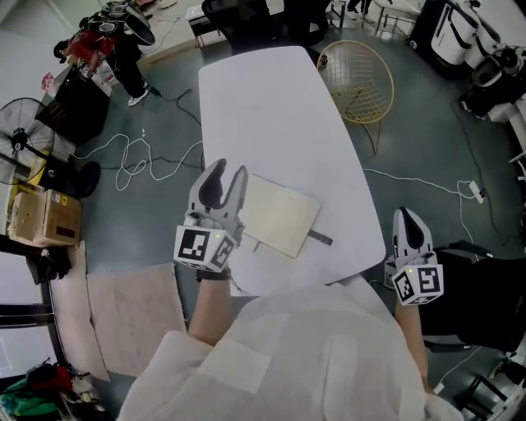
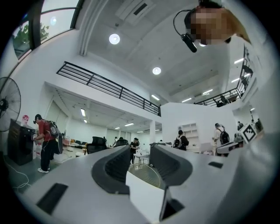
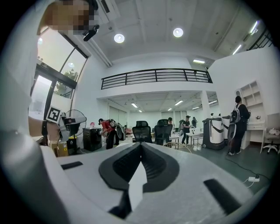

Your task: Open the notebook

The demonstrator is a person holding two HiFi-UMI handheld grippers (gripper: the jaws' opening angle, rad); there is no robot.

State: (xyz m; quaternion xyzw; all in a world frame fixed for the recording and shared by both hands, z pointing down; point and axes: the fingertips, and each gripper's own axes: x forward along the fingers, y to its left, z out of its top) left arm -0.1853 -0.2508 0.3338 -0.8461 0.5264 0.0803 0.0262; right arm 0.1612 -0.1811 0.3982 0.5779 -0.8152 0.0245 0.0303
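Observation:
A notebook (image 1: 279, 215) with a cream face lies flat on the white table (image 1: 279, 115), near its front end. A short dark piece (image 1: 320, 238) sticks out at its near right corner. My left gripper (image 1: 226, 177) is held up over the notebook's left edge, pointing away across the room. Its jaws stand apart, and in the left gripper view (image 2: 139, 151) nothing is between them. My right gripper (image 1: 409, 222) hangs off the table's right edge, apart from the notebook. In the right gripper view (image 3: 141, 146) its jaws meet with nothing in them.
A gold wire chair (image 1: 357, 82) stands at the table's far right and a black office chair (image 1: 255, 20) at its far end. On the floor at left are a fan (image 1: 20, 136), a cardboard box (image 1: 45, 215) and loose cables (image 1: 140, 160). People stand in the room beyond.

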